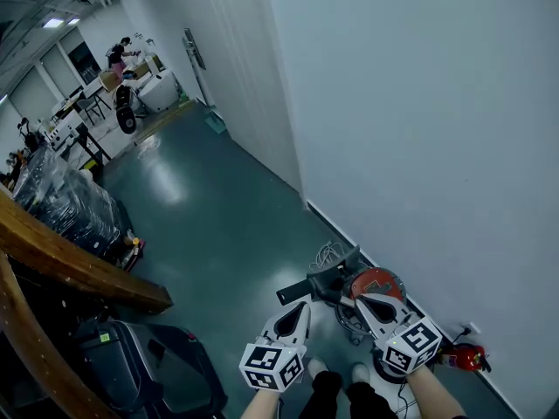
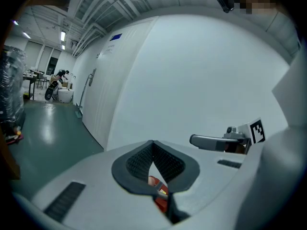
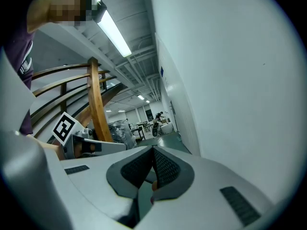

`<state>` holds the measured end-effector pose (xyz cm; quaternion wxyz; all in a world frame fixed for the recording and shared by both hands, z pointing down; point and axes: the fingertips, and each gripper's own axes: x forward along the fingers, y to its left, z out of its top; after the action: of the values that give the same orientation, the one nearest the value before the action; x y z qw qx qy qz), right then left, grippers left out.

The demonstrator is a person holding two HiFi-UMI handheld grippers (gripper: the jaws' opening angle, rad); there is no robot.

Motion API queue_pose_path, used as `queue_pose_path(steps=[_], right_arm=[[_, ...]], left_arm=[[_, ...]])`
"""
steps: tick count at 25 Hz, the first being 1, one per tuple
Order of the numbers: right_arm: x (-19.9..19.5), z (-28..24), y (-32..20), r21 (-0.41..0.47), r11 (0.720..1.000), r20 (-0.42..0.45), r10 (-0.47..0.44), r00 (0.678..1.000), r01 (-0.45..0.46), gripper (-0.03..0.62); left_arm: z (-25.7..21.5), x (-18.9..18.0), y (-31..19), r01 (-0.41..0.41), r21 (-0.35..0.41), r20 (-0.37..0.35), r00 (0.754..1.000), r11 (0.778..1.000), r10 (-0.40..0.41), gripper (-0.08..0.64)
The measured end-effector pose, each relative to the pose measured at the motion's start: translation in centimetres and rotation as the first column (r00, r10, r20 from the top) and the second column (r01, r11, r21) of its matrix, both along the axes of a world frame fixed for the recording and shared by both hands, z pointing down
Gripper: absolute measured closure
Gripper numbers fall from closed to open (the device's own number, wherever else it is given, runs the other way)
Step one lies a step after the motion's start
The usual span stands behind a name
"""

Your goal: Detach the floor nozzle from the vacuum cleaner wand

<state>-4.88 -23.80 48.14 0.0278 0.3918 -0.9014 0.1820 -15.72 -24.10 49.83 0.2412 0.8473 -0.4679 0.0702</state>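
The vacuum cleaner [image 1: 376, 283], a round red body with grey trim, stood on the green floor [image 1: 218, 225] close against the white wall [image 1: 419, 129], a black bar-shaped part [image 1: 311, 287] reaching out leftward from it, wand or nozzle unclear.

A wooden railing [image 1: 70, 264] runs at my left, a plastic-wrapped stack [image 1: 65, 203] beyond it; a white wall [image 1: 419, 103] is at my right.

The vacuum cleaner [image 1: 376, 285] lies on the floor [image 1: 218, 225] at the foot of the wall [image 1: 419, 129], at 5 o'clock in the head view. A fire extinguisher [image 1: 469, 356] sits at its 4 o'clock, by the same wall. The wrapped pallet [image 1: 65, 199] stands at 9 o'clock, beyond the wooden railing [image 1: 79, 264]. Desks [image 1: 83, 107] lie far off at 11 o'clock.
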Motion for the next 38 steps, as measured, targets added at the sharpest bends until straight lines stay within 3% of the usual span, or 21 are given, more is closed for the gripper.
queue_pose_path(steps=[6, 16, 23, 29, 32, 35, 38], right_arm=[[0.2, 1.5, -0.8, 0.002, 1.0, -0.03, -0.018, 0.999, 0.018, 0.575], [0.9, 8.2, -2.2, 0.0, 0.996, -0.05, -0.088, 0.995, 0.088, 0.575], [0.5, 15.7, -1.8, -0.016, 0.977, -0.135, -0.213, 0.968, 0.213, 0.571], [0.0, 23.1, -1.0, -0.063, 0.945, -0.267, -0.324, 0.908, 0.319, 0.497], [-0.4, 26.7, -1.4, -0.077, 0.925, -0.369, -0.372, 0.851, 0.371, 0.431], [-1.0, 29.7, -2.0, -0.093, 0.901, -0.468, -0.415, 0.78, 0.423, 0.409], [-1.6, 31.2, -2.4, -0.085, 0.89, -0.519, -0.424, 0.742, 0.449, 0.408]], left_arm=[[1.7, 0.1, -0.3, 0.019, -0.037, -0.011, 1.0, 0.999, -0.019, 0.557], [9.1, 0.8, -0.9, 0.079, -0.116, -0.012, 0.997, 0.99, -0.081, 0.557], [15.5, 1.1, -1.4, 0.112, -0.212, -0.123, 0.982, 0.971, -0.14, 0.555], [19.3, 2.1, -1.8, 0.114, -0.257, -0.154, 0.975, 0.96, -0.157, 0.552], [20.6, 2.6, -1.9, 0.119, -0.266, -0.175, 0.97, 0.957, -0.169, 0.543], [21.5, 2.7, -1.7, 0.128, -0.269, -0.178, 0.968, 0.955, -0.18, 0.543], [22.0, 2.9, -1.7, 0.127, -0.272, -0.194, 0.964, 0.954, -0.183, 0.537]])
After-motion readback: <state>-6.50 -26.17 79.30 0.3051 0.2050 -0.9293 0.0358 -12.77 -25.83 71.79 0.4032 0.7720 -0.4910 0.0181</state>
